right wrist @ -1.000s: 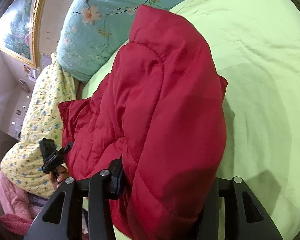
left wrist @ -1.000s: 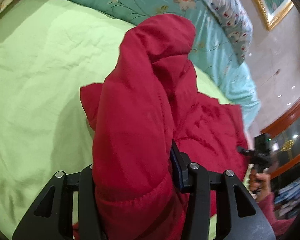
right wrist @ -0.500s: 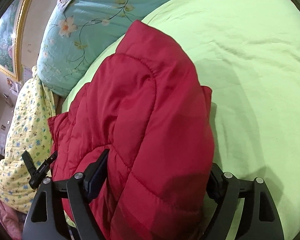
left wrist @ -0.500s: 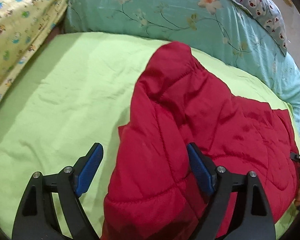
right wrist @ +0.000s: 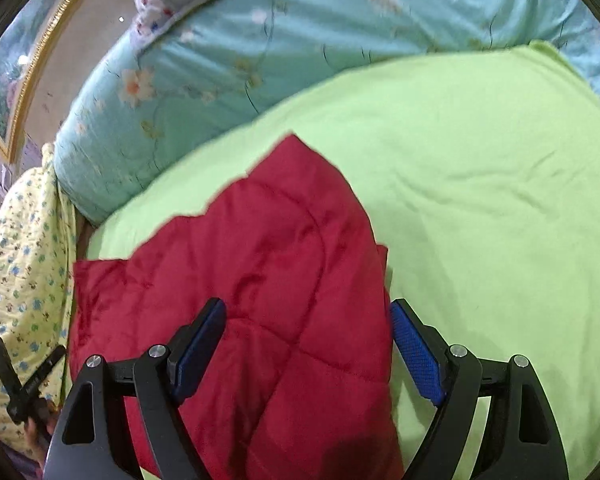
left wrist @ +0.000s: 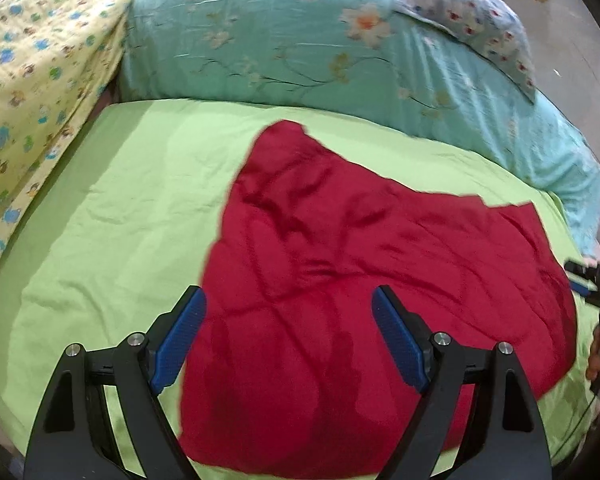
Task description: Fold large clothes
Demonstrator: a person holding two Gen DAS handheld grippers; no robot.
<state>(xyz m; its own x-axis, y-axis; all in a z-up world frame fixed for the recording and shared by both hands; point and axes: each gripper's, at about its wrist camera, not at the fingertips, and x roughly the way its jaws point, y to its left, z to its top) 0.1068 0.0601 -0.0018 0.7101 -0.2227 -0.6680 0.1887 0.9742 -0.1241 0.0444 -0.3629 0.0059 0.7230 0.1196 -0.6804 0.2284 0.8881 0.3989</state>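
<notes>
Red quilted jacket [left wrist: 364, 292] lay on the green bed sheet [left wrist: 112, 216], in front of the teal floral duvet [left wrist: 284, 48] and beside the yellow patterned blanket [left wrist: 32, 64]. A second earlier both tools had been clamped on thick rolls of that red fabric and held them up; by this moment the fabric had dropped flat onto the rest of the garment. My reading is that one fold had just been laid down and released, so the jacket now sat as a doubled, roughly rectangular bundle, with further folds or smoothing probably left to do.

Left gripper [left wrist: 288, 336] stood with its blue pads spread wide, having just been opening, and held nothing; red fabric showed between the pads but lay below, not pinched. Right gripper [right wrist: 308, 344] was the same: jaws just opened wide, empty, above the jacket's right edge where it met the sheet.

Both views were blurred. The near hem was cut off by the bottom of each view, so how neatly the layers lined up there could not be told. Sleeves, collar and zip could not be made out, and whatever lay under the top layer was hidden.
</notes>
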